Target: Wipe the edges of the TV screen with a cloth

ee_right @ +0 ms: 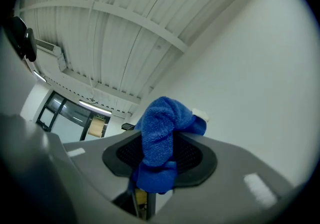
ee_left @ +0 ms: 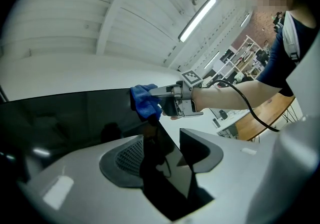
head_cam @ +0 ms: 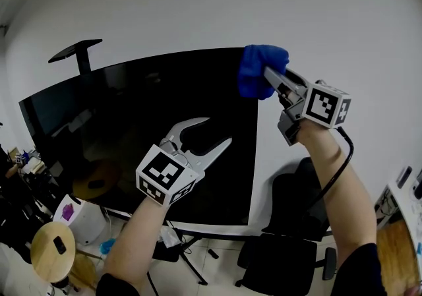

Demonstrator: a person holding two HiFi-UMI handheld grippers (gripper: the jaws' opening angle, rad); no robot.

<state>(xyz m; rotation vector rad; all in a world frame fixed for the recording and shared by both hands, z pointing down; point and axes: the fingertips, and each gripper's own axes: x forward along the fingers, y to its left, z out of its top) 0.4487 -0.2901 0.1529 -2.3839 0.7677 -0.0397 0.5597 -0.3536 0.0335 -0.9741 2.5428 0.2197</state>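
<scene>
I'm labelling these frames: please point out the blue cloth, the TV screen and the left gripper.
blue cloth (head_cam: 262, 69), head view, middle of the bunched fabric.
TV screen (head_cam: 132, 110), head view, bare dark glass.
left gripper (head_cam: 219, 130), head view, midway between its open fingertips.

Dim, even light; long white ceiling strip light (ee_left: 198, 17) glared; glossy black TV screen (head_cam: 132, 110) showed reflections; fisheye-warped, dark corners

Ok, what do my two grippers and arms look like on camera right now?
The left gripper and right gripper are light grey, each with two long tapered jaws lined with dark ribbed pads and a white cube printed with black square markers. A black cable loops off the right one down past the arm. Dark sleeves show at the upper arms.
</scene>
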